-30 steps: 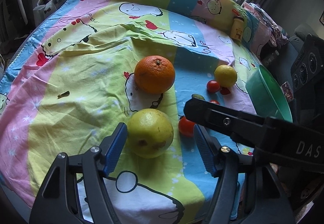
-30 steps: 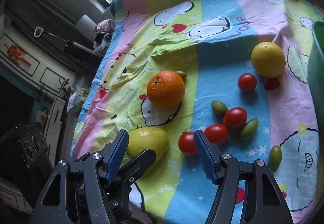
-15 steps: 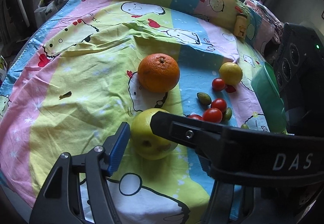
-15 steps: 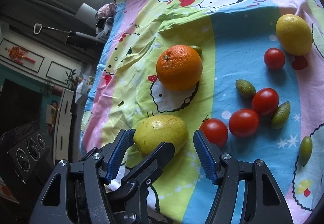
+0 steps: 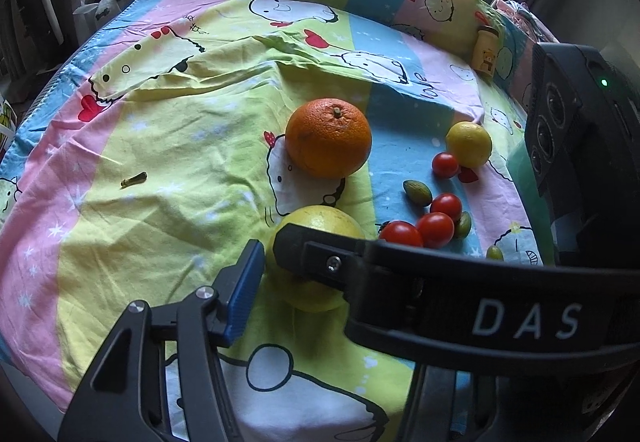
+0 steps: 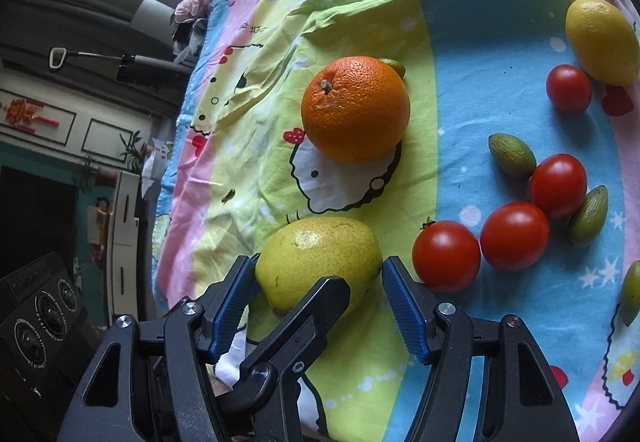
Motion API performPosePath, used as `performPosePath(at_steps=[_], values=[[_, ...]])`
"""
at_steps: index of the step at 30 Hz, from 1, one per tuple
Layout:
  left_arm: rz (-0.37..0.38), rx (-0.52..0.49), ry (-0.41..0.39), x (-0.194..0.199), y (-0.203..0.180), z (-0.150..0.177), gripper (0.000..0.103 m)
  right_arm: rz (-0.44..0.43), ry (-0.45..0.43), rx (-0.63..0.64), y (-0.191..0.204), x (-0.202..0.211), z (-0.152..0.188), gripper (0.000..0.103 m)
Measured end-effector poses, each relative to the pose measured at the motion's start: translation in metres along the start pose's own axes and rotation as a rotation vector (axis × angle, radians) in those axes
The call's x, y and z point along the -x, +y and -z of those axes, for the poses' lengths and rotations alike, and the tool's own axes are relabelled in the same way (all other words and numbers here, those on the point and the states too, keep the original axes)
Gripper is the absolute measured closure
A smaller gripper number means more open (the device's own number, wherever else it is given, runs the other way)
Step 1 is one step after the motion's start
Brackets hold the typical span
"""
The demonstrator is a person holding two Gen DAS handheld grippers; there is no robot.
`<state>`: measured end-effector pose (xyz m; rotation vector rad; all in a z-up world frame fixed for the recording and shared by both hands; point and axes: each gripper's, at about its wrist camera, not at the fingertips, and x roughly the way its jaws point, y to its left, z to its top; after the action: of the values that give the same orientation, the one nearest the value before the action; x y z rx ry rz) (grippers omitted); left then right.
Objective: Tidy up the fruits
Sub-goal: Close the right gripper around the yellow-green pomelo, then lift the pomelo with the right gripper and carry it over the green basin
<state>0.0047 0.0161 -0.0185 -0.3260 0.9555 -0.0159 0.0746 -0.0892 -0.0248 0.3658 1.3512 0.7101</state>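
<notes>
A yellow-green pear [image 5: 316,222] lies on the cartoon bedsheet near its front edge. My left gripper [image 5: 312,244] has it between its jaws, which are closing. The left blue pad [image 5: 244,290] sits right at the pear's side, and the other is hidden behind my right gripper's black body [image 5: 480,302]. My right gripper [image 6: 320,268] stands open astride the same pear [image 6: 316,254], pads close on both sides. One left-gripper finger [image 6: 316,298] crosses in front of the pear. An orange [image 5: 328,138] lies just beyond.
A lemon [image 5: 469,144], three red tomatoes [image 6: 514,236] and small green fruits [image 6: 512,155] lie to the right. A green bowl [image 5: 520,170] shows partly behind the right gripper. A yellow jar [image 5: 486,50] stands far back. The bed's edge is close in front.
My right gripper has swung in from the right and down over the pear, now covering much of the left wrist view. The left jaws have narrowed around the pear.
</notes>
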Motion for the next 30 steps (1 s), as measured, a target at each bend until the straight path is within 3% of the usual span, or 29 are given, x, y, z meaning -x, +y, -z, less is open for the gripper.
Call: performPosePath(at_steps=[15, 30], values=[[-0.015, -0.021, -0.011, -0.001, -0.003, 0.001, 0.048, -0.066, 0.012, -0.035, -0.010, -0.005, -0.002, 0.034], [0.052, -0.068, -0.095, 0.016, -0.021, 0.000, 0.048, -0.009, -0.097, 0.032, -0.002, 0.029, 0.004, 0.034]])
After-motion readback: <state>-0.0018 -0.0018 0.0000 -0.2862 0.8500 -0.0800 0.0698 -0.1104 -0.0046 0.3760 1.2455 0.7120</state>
